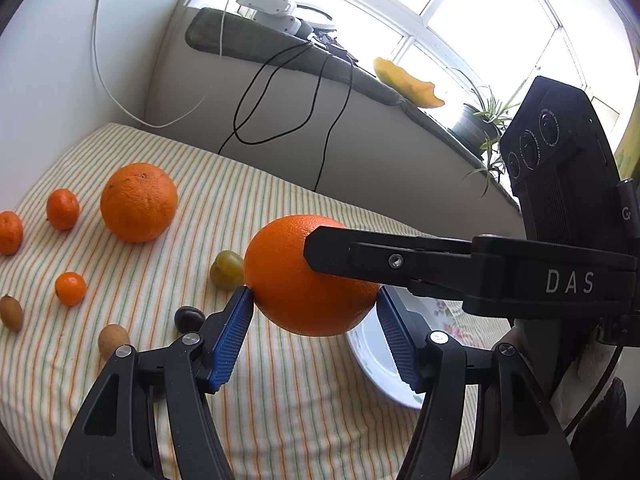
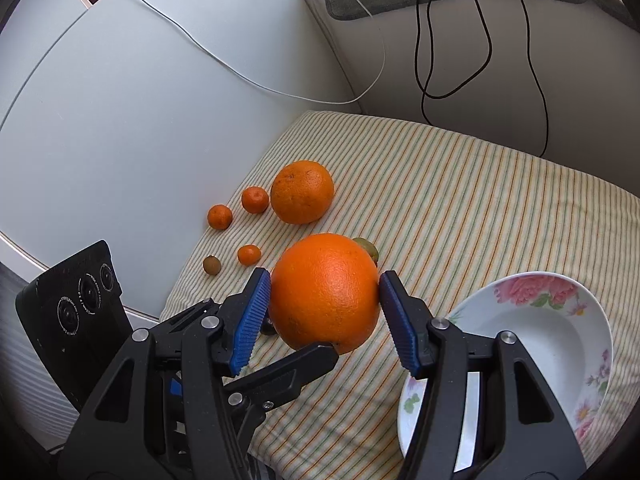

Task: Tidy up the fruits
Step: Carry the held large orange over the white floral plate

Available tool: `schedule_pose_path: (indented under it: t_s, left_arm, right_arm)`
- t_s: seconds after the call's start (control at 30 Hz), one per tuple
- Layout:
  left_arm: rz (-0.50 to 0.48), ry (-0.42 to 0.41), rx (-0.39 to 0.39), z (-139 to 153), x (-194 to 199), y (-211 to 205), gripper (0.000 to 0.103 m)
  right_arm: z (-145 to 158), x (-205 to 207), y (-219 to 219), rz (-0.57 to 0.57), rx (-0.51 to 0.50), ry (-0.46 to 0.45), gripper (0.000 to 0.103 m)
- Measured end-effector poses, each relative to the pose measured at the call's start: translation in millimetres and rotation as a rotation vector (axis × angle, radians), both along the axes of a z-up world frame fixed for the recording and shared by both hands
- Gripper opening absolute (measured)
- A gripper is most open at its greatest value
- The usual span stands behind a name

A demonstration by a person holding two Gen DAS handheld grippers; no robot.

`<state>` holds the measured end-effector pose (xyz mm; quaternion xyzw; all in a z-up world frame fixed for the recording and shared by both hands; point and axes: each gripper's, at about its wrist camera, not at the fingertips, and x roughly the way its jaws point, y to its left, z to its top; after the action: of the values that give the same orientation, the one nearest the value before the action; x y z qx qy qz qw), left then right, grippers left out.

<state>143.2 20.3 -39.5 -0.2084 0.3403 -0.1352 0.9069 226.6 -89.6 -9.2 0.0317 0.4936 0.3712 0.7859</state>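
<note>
A large orange hangs above the striped cloth, held between both grippers. My left gripper has its blue pads against the orange's two sides. My right gripper also has its pads on the orange, and its black finger crosses in from the right. A second large orange lies on the cloth at the back left, also in the right wrist view. Small mandarins, a green grape, a dark grape and brown fruits lie around.
A white flowered bowl stands at the right on the cloth, partly under my right gripper; its rim shows in the left wrist view. White walls close the left and back. Black cables hang from a windowsill with a potted plant.
</note>
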Motion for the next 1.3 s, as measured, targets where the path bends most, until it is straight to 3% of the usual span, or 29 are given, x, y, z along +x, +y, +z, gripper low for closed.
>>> schedule_pose_path:
  t_s: [0.3,0.67,1.3]
  left_arm:
    - [-0.097,0.004,0.014,-1,2,-54,0.064]
    - [-0.177,0.042,0.042,-16,15,-104,0.064]
    - [-0.217,0.060,0.094,-30,31,-133,0.064]
  right_arm:
    - [1,-13,-61,-0.082,0.000,-0.012,0.059]
    - [-23,-12,-119,-0.184,0.029,0.022,0.059]
    - [-44,2,-147,-0.242,0.023,0.030,0.059]
